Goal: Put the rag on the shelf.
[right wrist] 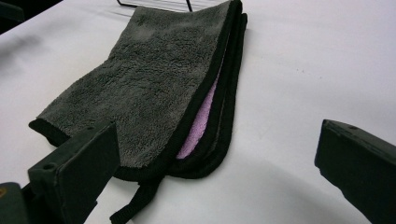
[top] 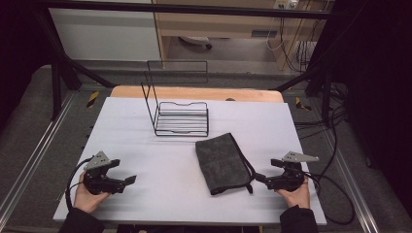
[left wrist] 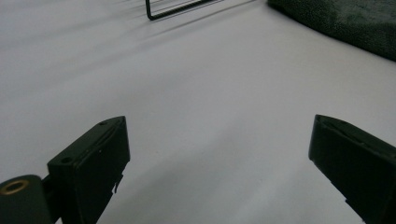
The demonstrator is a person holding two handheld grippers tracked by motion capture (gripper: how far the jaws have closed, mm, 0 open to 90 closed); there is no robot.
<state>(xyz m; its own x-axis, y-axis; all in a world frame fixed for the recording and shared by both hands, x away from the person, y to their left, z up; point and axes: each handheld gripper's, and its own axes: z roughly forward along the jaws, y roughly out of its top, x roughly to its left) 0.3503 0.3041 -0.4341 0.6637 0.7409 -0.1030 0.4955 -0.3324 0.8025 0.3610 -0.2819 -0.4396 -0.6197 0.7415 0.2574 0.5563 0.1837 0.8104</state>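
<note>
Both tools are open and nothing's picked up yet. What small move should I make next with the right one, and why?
Probably ease the right tool forward onto the near edge of the folded grey towel and close there. Its jaws stand open and empty just short of the towel, whose layered edge and black loop face them. The left tool is farther off on the bare white table.

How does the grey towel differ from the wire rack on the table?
The towel is soft grey cloth, folded and lying flat; the rack is thin black wire with a tall upright back. The towel lies near the right gripper, the rack farther back. A pink inner layer shows in the towel's fold; the rack is empty. Both rest on the white table.
</note>
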